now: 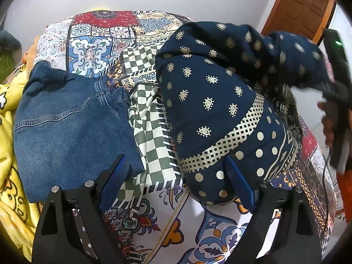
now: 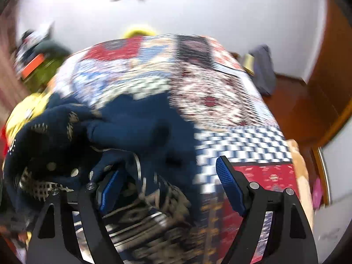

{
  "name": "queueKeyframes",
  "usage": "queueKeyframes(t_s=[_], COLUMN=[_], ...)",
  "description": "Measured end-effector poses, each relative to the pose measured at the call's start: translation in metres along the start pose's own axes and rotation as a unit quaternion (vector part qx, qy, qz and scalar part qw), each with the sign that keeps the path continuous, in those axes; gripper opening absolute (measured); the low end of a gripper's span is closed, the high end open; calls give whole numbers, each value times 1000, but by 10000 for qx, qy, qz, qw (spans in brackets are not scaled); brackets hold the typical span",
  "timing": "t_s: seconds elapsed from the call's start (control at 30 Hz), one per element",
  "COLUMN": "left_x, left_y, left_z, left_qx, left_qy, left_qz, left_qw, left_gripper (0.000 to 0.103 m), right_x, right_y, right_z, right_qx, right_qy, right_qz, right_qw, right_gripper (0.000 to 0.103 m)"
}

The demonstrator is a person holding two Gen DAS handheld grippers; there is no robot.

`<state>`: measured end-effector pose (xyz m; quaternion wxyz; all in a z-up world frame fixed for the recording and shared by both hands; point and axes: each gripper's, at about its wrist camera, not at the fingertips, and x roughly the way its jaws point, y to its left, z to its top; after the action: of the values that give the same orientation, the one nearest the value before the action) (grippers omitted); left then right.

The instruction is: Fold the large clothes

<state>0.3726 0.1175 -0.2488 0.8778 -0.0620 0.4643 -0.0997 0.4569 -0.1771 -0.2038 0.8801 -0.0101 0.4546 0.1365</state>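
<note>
The navy printed garment (image 1: 211, 101) lies bunched across the centre and right of the left wrist view, on a bed under a patchwork bedspread (image 1: 92, 50). It looks thin, light and limp, likely to sag and slide, so a hem or corner near the dotted border gives the surest hold. The left tongs (image 1: 176, 182) stand open, straddling its lower edge without pinching it. The right tongs (image 2: 171, 187) are open too, above the same cloth (image 2: 136, 127) at lower left of their blurred view. Folded blue denim (image 1: 66, 127) sits at left.
</note>
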Motion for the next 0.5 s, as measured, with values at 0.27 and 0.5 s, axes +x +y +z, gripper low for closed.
queueKeyframes(t_s=[0.27,0.5], left_x=[-3,-28], left_y=[-1,-6], left_z=[4,46], left_qx=[178,93], left_qy=[-8,-589], left_qz=[166,293], left_qw=[9997,9978], left_gripper=[90,90], right_x=[-41,-51], right_y=[-33,7], right_z=[17,2], right_qx=[587,-232], right_qy=[-509,-212], right_qz=[-276,638], right_qw=[9966,9975], right_gripper=[77,79])
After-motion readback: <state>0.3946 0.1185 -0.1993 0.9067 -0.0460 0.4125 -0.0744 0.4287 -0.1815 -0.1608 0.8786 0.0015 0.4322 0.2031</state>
